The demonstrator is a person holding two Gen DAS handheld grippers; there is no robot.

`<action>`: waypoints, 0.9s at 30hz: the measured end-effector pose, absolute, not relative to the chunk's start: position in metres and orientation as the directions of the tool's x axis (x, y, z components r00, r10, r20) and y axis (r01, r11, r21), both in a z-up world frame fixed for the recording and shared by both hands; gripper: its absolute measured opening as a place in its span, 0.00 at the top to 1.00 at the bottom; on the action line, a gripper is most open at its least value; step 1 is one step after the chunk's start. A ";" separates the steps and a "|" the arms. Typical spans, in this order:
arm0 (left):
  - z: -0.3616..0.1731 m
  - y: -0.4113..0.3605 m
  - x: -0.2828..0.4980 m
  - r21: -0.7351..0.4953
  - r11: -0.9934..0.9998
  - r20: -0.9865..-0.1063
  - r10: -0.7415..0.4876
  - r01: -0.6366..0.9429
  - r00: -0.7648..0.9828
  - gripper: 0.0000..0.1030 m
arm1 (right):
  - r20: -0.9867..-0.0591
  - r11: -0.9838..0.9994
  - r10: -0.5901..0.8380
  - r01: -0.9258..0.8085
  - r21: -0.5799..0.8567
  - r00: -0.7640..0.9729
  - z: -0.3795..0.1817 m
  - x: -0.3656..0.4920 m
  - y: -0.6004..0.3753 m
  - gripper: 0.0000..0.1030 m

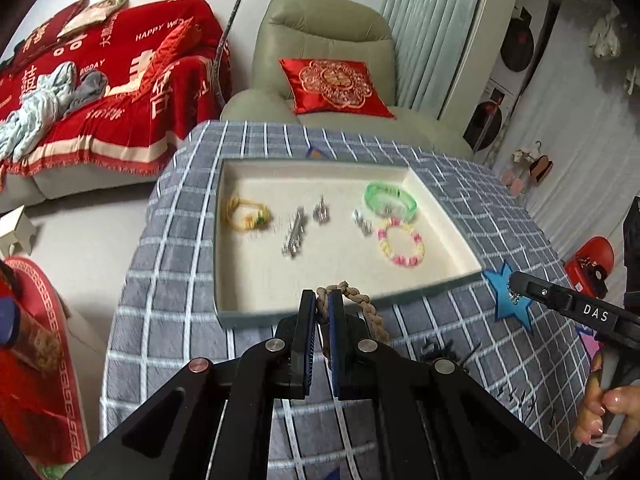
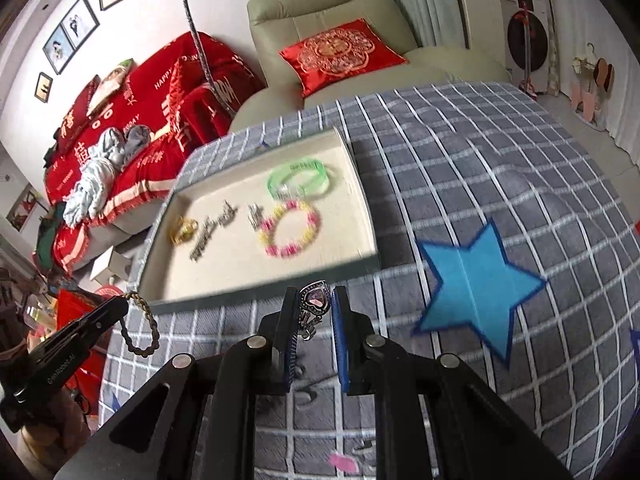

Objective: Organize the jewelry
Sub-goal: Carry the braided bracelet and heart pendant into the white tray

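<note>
While the left claw (image 1: pixel 323 304) clamps a braided cord (image 1: pixel 362 303) at bottom centre of the left view, just short of the tray's near rim, the tray (image 1: pixel 448 216) in mid-frame already carries most of the jewelry. I count three bracelets in it: a yellow one (image 1: pixel 247 213) at left, a green one (image 1: pixel 391 199) at upper right and a pink-and-yellow one (image 1: pixel 400 242) below that. Between them lie about three small silver pieces (image 1: pixel 295 235), blurred. At right, the right claw (image 1: pixel 516 280) sits over a blue star (image 1: pixel 508 294) on the checked surface (image 1: pixel 168 272) with a bit of chain dangling.

In the right view, the right claw (image 2: pixel 312 306) at bottom centre grips a silver heart pendant (image 2: pixel 315 300) with a purple stone, near the tray's (image 2: pixel 360 200) front edge. The cord (image 2: pixel 140 326) hangs from the left claw (image 2: pixel 125 300) at lower left. Judging by this, two pieces are left to drop in, so the task looks nearly done.
</note>
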State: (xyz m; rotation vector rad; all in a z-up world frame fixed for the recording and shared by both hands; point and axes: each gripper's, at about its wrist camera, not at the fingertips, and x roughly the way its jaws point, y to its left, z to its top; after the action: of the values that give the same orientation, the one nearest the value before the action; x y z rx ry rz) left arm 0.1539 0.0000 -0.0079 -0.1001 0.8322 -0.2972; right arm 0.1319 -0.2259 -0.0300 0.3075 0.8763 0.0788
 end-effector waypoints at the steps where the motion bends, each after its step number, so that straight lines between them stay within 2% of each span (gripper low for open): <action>1: -0.004 0.001 0.159 -0.202 0.954 -0.709 -0.299 0.222 0.639 0.78 | -0.740 0.952 0.201 0.051 0.303 0.642 -0.026 0.137 -0.225 0.83; 13: 0.014 -0.003 0.225 -0.180 0.958 -0.702 -0.285 0.224 0.653 0.78 | -0.751 0.948 0.234 0.026 0.317 0.618 -0.022 0.207 -0.219 0.83; 27: -0.043 -0.048 0.273 -0.093 0.960 -0.784 -0.234 0.264 0.575 0.78 | -0.821 0.961 0.212 0.042 0.275 0.530 -0.075 0.264 -0.210 0.83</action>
State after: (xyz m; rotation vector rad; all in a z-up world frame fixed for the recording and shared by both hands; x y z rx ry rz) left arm 0.2729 -0.0483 -0.0428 0.0356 0.9131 -0.2921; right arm 0.2638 -0.2101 -0.0754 0.2760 1.0102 0.1026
